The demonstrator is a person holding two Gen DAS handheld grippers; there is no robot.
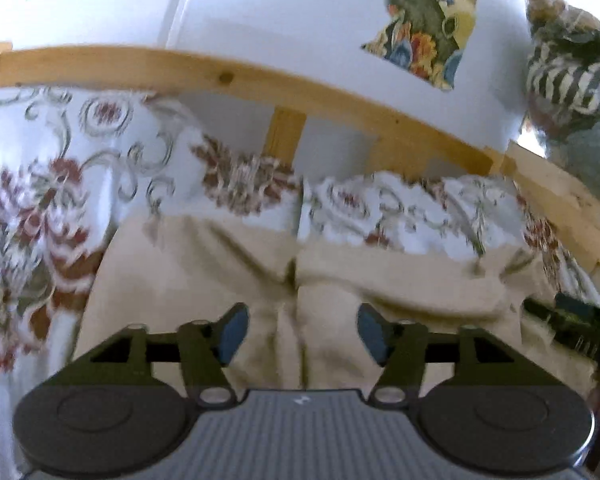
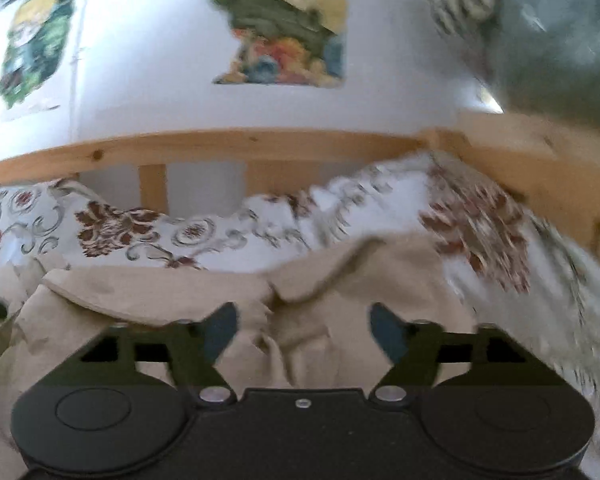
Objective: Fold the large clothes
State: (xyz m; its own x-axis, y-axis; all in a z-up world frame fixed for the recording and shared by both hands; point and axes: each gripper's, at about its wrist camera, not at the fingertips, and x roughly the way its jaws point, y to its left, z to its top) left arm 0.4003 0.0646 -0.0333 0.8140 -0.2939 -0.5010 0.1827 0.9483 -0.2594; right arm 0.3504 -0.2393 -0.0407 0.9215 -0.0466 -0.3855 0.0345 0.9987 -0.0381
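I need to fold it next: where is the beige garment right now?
The beige garment lies rumpled on the floral bedspread, directly ahead of both open grippers in both wrist views, short of the wooden bed rail.

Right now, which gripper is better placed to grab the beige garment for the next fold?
Probably the right gripper: open, with a raised fold of the beige garment just ahead. The left gripper, also open, faces flatter cloth.

Beige garment (image 1: 204, 280), plain, lying near. White bedspread (image 1: 40, 168) beyond it, printed with dark red flowers and grey-green scrolls. Pale yellow wooden bed rail (image 1: 260, 84) farther off. White wall (image 1: 292, 12). Multicoloured floral picture (image 1: 428, 20) on it: green, yellow, orange, blue. Black-and-white striped cloth (image 1: 568, 80), far right. Blue pads (image 1: 232, 332) on black claws.
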